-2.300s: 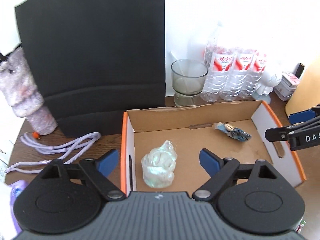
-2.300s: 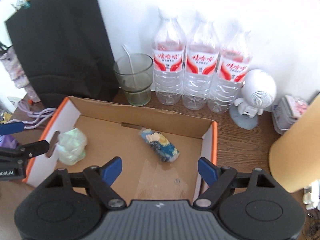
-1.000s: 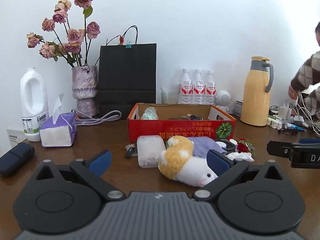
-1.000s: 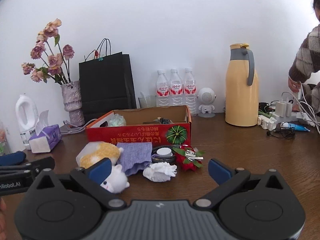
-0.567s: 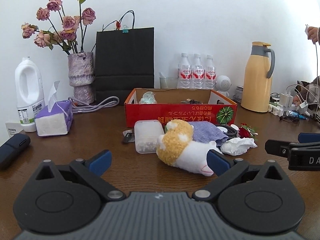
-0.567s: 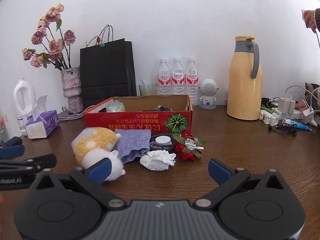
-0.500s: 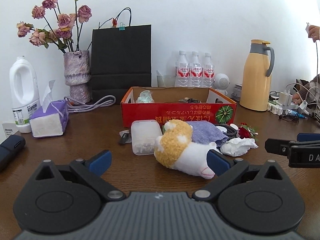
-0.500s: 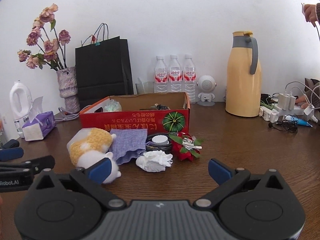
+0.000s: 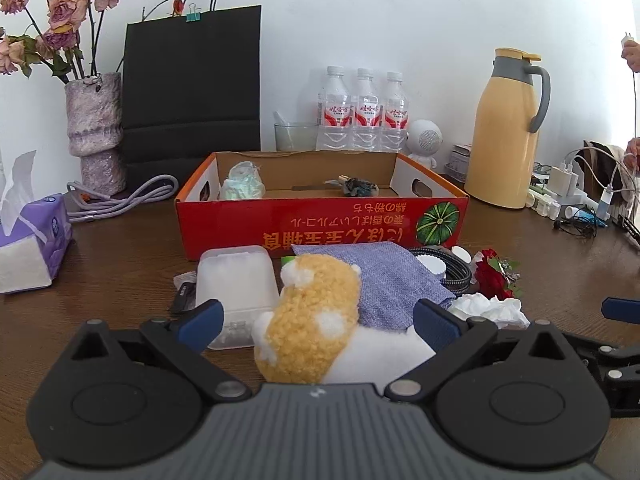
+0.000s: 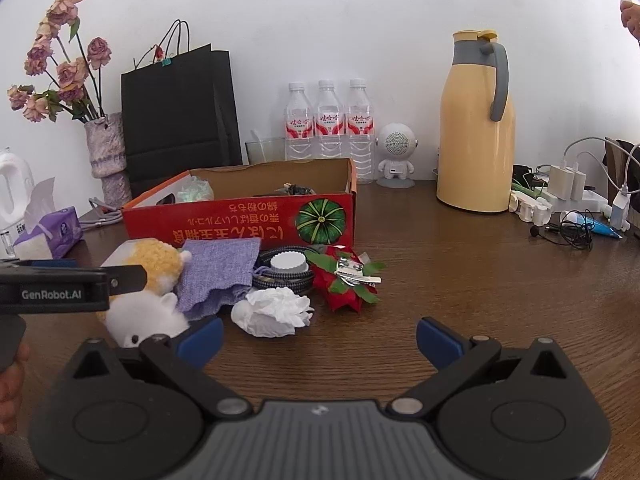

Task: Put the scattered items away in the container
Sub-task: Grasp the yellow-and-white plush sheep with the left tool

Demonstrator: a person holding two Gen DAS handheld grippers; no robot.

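Cardboard box [image 9: 320, 220]: the container, red-fronted, open-topped, at the back of the pile on the wooden table [image 10: 460, 300]; stiff enough to take drops from above; a pale crumpled wrap and a small dark bundle already lie inside.
Plush toy [image 9: 316, 320]: largest loose item, orange and white, lying just in front of the box and between the left gripper's fingers; probably light, soft, squashy; a hold across the body should grip well.
Purple cloth [image 10: 218, 272]: limp, lying partly under the toy and against the cable; likely to drape, so pinch a bunched fold.
Plastic tub [image 9: 236, 284]: translucent, lidded, touching the toy's left side; rigid and likely slippery, best taken across its narrow sides.
Coiled cable [image 10: 284, 276]: dark braid with a white cap [image 10: 289, 263] resting on it; likely to uncoil if taken by one strand.
Red flower clip [image 10: 344, 276]: small, looks delicate; hold by its metal clip.
Crumpled tissue [image 10: 274, 312]: feather-light by the look, crushable; any pinch should hold.
Left gripper [image 9: 316, 320]: spread wide around the toy, not closed on it.
Right gripper [image 10: 318, 334]: spread wide, holding nothing, low over bare table near the tissue.
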